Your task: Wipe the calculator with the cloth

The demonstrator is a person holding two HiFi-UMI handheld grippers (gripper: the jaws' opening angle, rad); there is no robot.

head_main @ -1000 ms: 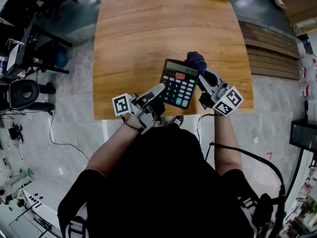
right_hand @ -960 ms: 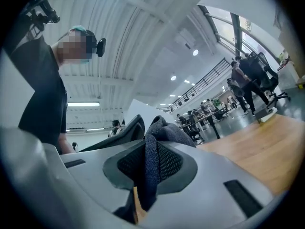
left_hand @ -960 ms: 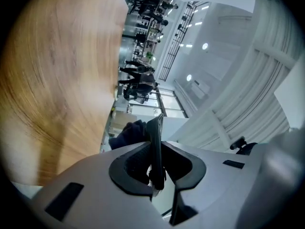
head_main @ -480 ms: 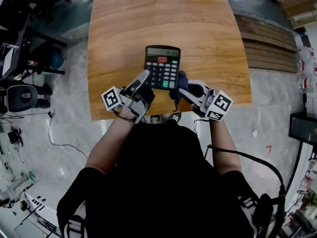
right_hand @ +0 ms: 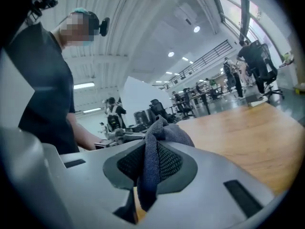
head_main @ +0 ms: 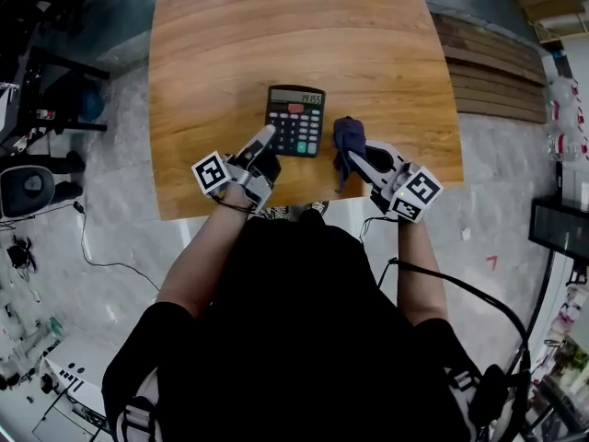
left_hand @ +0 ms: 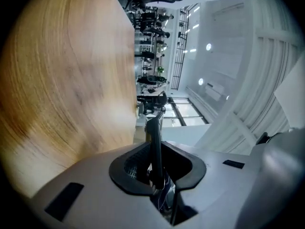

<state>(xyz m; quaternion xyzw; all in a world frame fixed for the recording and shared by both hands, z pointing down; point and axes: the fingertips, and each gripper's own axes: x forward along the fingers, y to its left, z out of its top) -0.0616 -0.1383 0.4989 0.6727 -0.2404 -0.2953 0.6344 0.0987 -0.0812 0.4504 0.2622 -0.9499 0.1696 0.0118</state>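
1. Where the light brown wooden surface nears its near edge, a black desk calculator with a grey display, pale keys, one red key and one green key sits flat and face up, its display toward the far side. Whether it rests on the surface or sits just above it cannot be told.
2. The left tool reaches in from the near left and is closed narrowly on the calculator's near left corner.
3. In the left gripper view the calculator shows edge-on as a thin dark slab pinched between the jaws of the left tool, with the wood filling the left of that view.
4. The right tool comes in from the near right and is clamped on a dark blue fabric cloth, which bunches up past its tips.
5. In the right gripper view the cloth fills the gap between the jaws of the right tool.
6. The cloth is just to the right of the calculator, with a thin strip of wood showing between them.
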